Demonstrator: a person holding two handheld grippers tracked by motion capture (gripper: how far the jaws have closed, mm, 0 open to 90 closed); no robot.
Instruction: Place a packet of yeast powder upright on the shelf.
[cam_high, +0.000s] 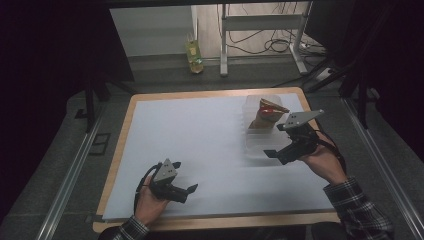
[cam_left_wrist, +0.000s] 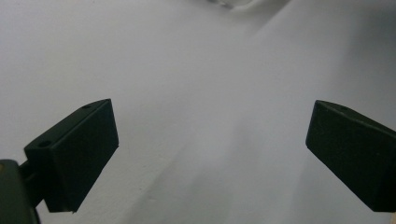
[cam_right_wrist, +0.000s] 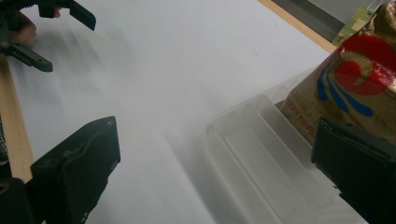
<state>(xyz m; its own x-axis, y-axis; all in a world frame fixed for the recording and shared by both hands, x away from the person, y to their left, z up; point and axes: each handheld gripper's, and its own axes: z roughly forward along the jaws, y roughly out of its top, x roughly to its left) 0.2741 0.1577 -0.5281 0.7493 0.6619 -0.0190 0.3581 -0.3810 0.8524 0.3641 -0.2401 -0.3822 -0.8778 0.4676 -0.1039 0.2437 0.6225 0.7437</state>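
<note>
A clear plastic rack (cam_high: 258, 141) with upright dividers sits on the right side of the white sheet (cam_high: 200, 140). A gold packet (cam_high: 267, 114) with a red and blue mark stands in its far slots. My right gripper (cam_high: 274, 155) hovers open at the rack's near end, nothing between its jaws. In the right gripper view (cam_right_wrist: 210, 163) the rack (cam_right_wrist: 261, 154) lies just ahead and the packet (cam_right_wrist: 355, 88) rises behind the right jaw. Near the sheet's front edge my left gripper (cam_high: 191, 194) is open and empty, and in its own view (cam_left_wrist: 210, 154) it faces bare white sheet.
The sheet lies on a wooden table (cam_high: 215, 95) whose rim shows all round. Beyond the table, a bottle of yellow liquid (cam_high: 195, 57) stands on the floor beside a metal frame leg (cam_high: 223, 45) and cables. The left gripper (cam_right_wrist: 51, 28) appears far off in the right gripper view.
</note>
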